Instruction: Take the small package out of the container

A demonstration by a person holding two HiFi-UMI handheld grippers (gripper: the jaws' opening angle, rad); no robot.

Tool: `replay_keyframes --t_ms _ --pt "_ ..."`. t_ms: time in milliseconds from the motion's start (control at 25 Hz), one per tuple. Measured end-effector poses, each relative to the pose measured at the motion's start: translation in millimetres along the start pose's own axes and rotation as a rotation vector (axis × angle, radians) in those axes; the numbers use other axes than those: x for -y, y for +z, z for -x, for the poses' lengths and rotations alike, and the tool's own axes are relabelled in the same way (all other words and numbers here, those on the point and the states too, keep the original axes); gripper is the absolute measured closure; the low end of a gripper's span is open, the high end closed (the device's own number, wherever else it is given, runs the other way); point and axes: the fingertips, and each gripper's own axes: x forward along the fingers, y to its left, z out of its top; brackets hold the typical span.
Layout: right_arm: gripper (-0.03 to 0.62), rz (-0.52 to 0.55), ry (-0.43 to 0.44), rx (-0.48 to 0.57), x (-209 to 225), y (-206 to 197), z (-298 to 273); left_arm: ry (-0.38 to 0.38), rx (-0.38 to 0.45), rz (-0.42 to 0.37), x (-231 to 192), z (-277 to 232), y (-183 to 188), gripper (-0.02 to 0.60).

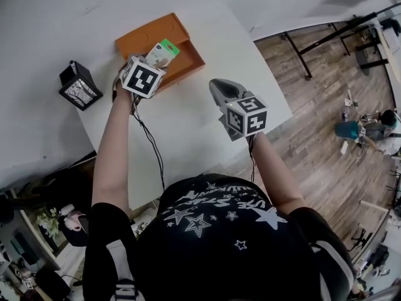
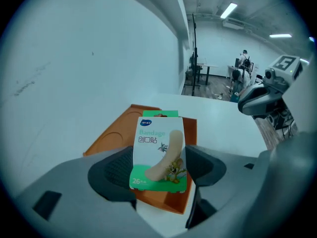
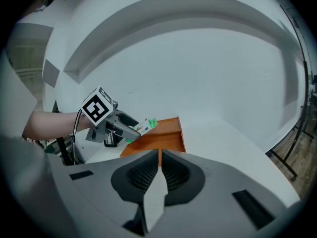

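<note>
My left gripper pinches the small package by its lower sides, over the far container. Probably light, thin, bendy card. My right gripper is closed and empty.

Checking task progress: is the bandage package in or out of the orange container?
Out. The left gripper clamps the bandage package upright, lifted above the orange container; the right gripper view shows it clear of the rim.
</note>
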Motion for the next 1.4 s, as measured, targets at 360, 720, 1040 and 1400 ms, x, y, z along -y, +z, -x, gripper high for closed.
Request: replay_keyframes --t_ms 360,720,1040,1400 --pt "0.545 0.034 0.009 0.051 -17 -2 59 0.069 0.208 0.105 44 80 12 0.224" --pt "0.545 0.052 0.038 0.061 -35 -32 112 0.150 0.336 0.201 98 142 -17 0.224" --pt "0.545 0.041 0.107 0.121 -63 -52 148 0.197 0.402 0.307 145 187 -65 0.224" --pt "0.546 0.092 0.136 0.092 -87 -97 195 0.245 0.431 0.346 206 227 -105 0.224"
